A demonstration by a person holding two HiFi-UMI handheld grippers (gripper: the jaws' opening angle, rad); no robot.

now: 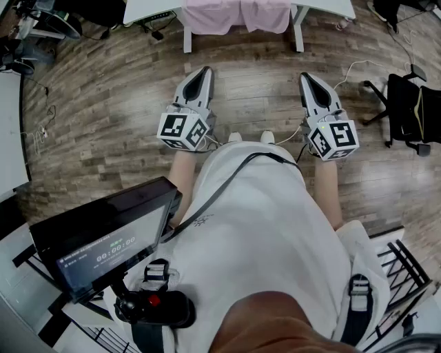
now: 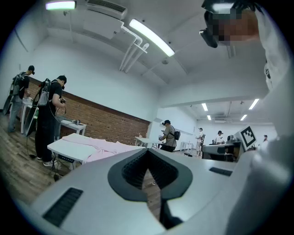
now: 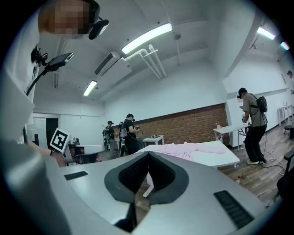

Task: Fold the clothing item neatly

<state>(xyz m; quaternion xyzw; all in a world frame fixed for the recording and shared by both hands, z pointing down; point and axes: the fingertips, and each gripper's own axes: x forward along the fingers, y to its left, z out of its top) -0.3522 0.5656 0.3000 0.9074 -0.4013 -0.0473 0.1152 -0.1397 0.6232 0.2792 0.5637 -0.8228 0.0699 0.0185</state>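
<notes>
Left gripper [image 1: 204, 72], jaws pressed together on nothing, is held well short of the white table [image 1: 148, 8], where the pink garment [image 1: 238, 15] drapes over the near edge. Right gripper [image 1: 307, 77] is likewise closed and empty (unopened, they'd likely shove cloth off).

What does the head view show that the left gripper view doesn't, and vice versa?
Head view only: a black screen and a black chair. Left gripper view only: a brick wall, a ceiling light and people wearing backpacks. Both: the left tongs, shut and empty, and the pink garment on a white table.
</notes>
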